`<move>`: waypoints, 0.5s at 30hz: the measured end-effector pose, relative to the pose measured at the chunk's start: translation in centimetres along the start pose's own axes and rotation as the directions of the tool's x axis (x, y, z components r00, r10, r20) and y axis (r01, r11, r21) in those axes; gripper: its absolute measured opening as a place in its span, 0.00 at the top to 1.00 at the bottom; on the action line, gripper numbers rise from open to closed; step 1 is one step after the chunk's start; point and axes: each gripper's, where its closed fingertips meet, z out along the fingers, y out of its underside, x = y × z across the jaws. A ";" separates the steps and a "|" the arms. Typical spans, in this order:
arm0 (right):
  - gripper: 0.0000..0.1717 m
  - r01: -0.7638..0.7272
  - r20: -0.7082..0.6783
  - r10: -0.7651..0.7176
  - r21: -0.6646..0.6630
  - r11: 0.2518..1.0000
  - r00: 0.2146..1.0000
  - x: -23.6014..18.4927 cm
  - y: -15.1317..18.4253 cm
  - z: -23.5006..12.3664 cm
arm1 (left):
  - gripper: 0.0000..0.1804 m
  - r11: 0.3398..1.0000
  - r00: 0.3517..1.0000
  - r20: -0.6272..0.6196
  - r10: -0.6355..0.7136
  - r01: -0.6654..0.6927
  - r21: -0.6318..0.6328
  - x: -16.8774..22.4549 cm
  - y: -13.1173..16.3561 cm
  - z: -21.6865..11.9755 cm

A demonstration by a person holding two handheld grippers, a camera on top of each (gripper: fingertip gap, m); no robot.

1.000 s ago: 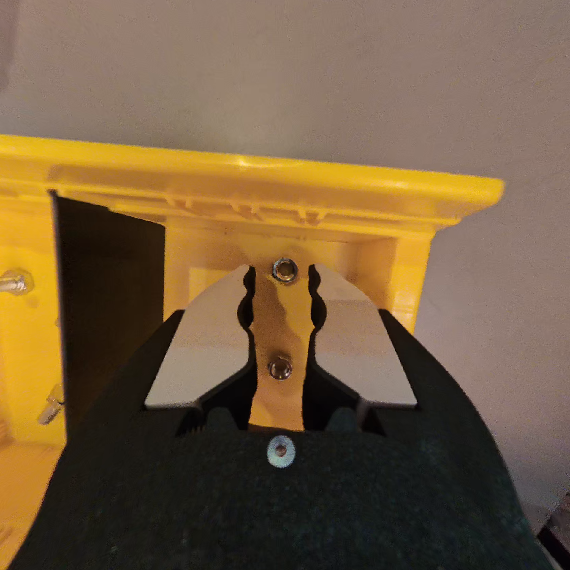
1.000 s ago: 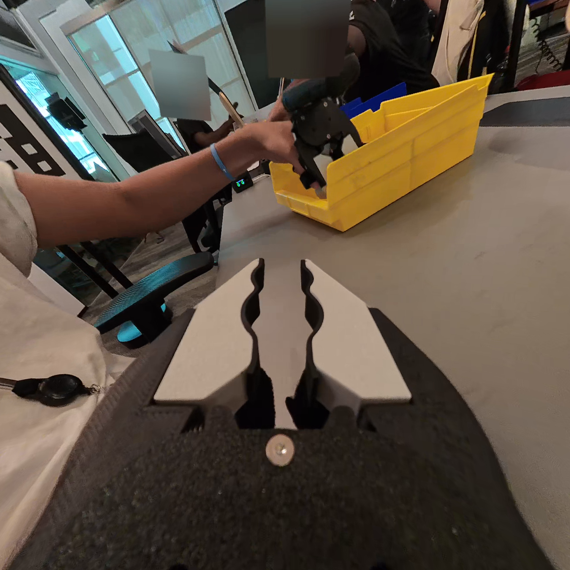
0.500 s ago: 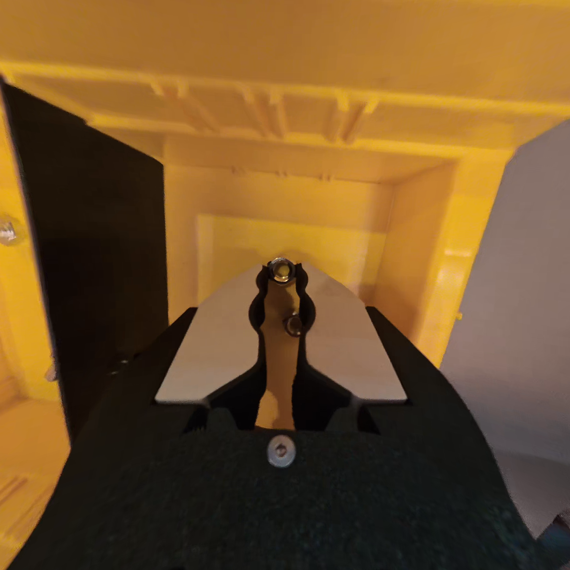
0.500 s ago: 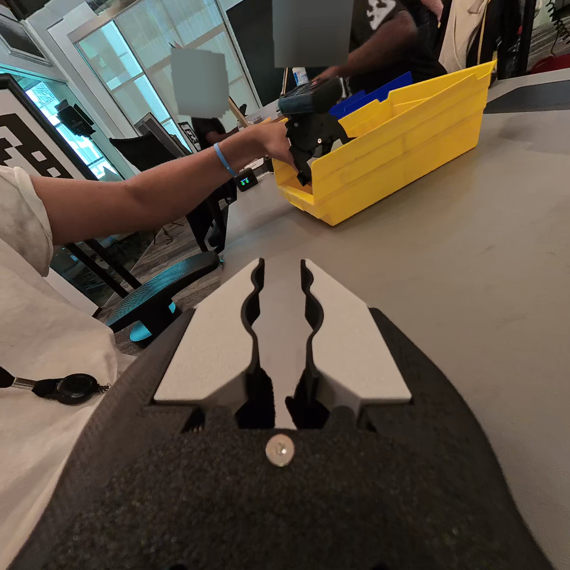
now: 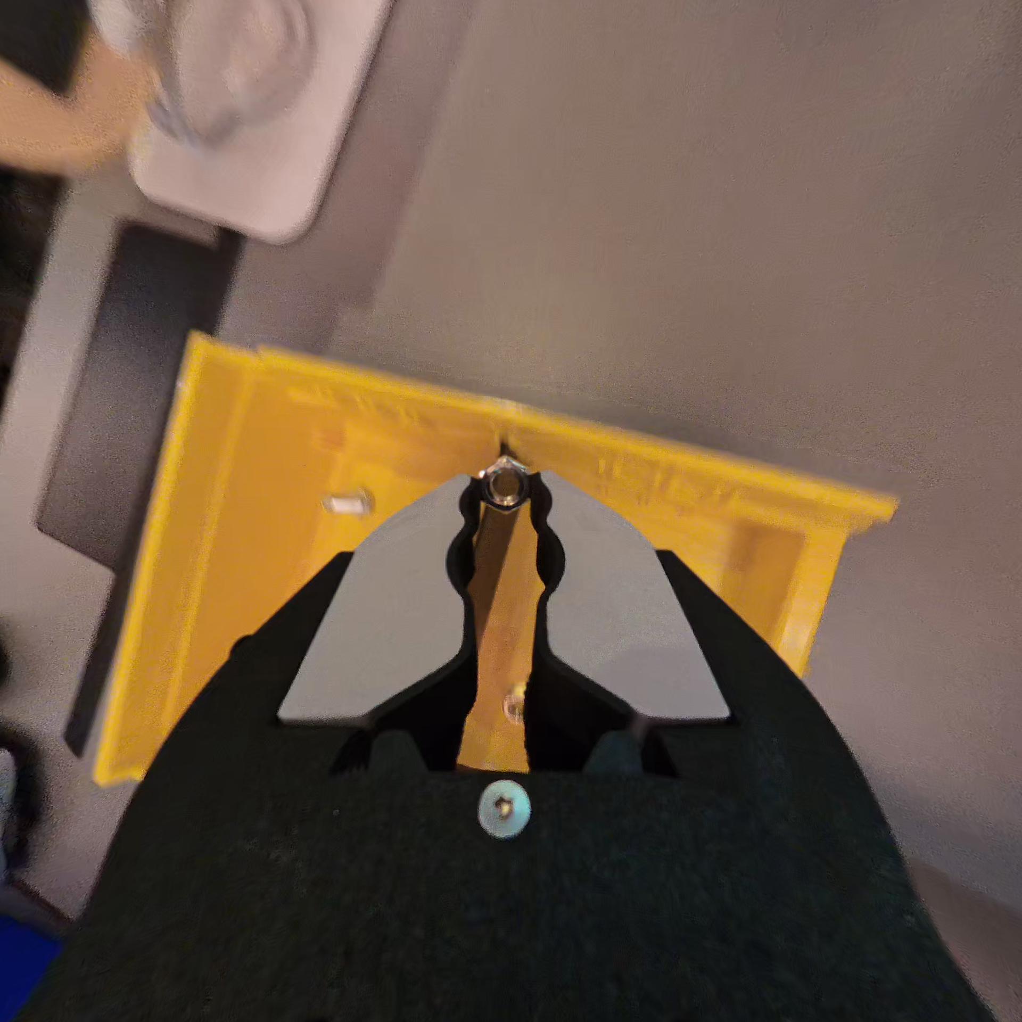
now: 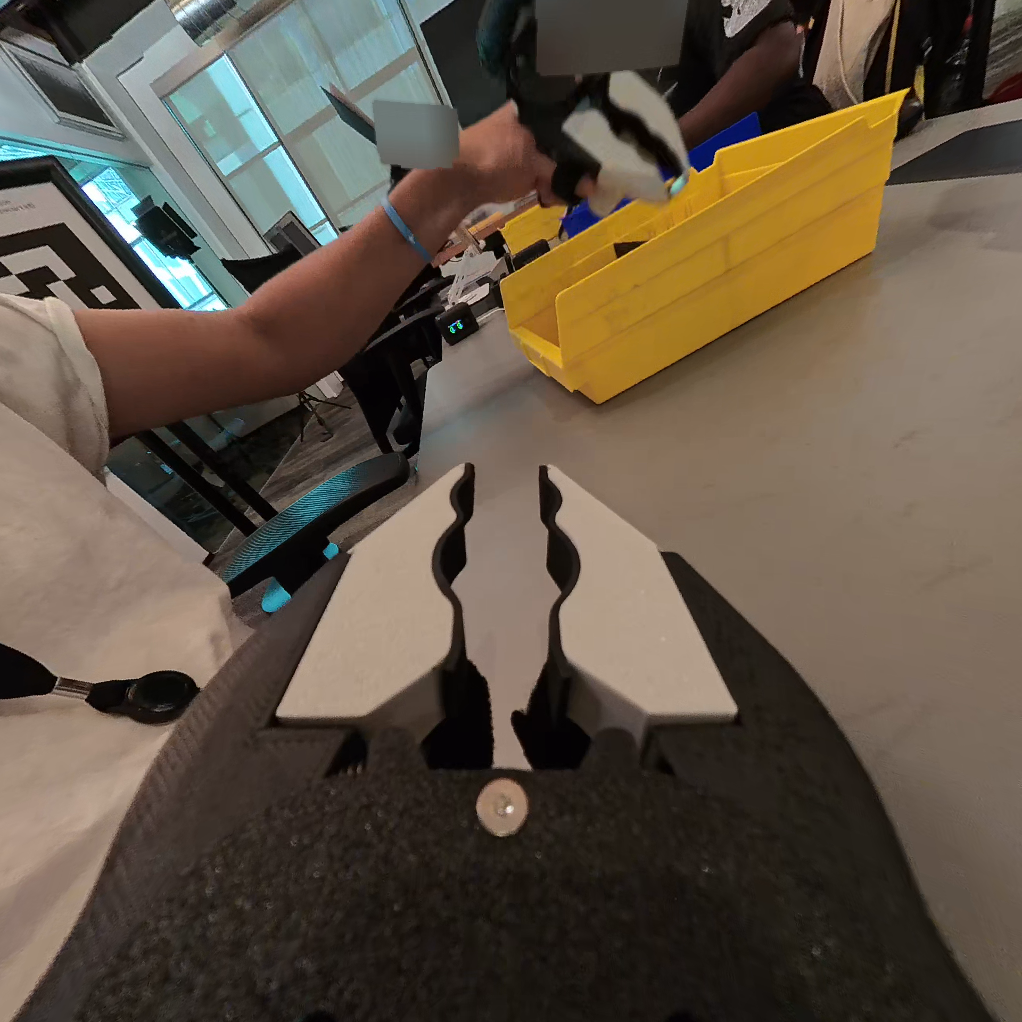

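I am pinching a small silver metal hex nut [image 5: 502, 486] at the very tips of my left gripper [image 5: 502, 489], both dark pads pressing on its sides, above the open yellow plastic storage bin [image 5: 232, 498] standing on the grey table [image 5: 719, 221]. Another small metal piece [image 5: 344, 503] is lying inside the bin. I am holding my right gripper [image 6: 506, 475] spread and bare, low over the grey tabletop, well apart from the bin.
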 end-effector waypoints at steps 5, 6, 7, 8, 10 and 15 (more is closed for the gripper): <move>0.87 0.014 -0.004 -0.014 -0.024 1.000 1.000 -0.1 0.4 0.1 | 0.91 0.993 0.993 -0.047 0.104 -0.101 0.063 2.6 -9.1 2.9; 0.87 0.020 -0.007 -0.021 -0.029 0.999 1.000 -0.1 0.5 0.0 | 0.91 0.990 0.988 -0.074 0.137 -0.134 0.039 3.5 -10.1 4.6; 0.87 0.024 -0.010 -0.024 -0.032 0.999 1.000 -0.1 0.6 0.0 | 0.91 0.986 0.981 -0.104 0.164 -0.165 0.003 4.3 -10.8 6.5; 0.87 0.024 -0.010 -0.024 -0.033 0.999 1.000 -0.1 0.6 0.0 | 0.91 0.980 0.974 -0.130 0.187 -0.194 -0.038 5.0 -11.2 8.6; 0.87 0.015 -0.007 -0.015 -0.028 1.000 1.000 0.0 0.5 -0.1 | 0.91 0.966 0.961 -0.177 0.213 -0.235 -0.111 5.8 -11.7 12.5; 0.87 0.016 -0.007 -0.017 -0.032 0.999 1.000 -0.2 0.6 -0.2 | 0.91 0.956 0.944 -0.276 0.183 -0.236 -0.174 6.6 -12.7 18.3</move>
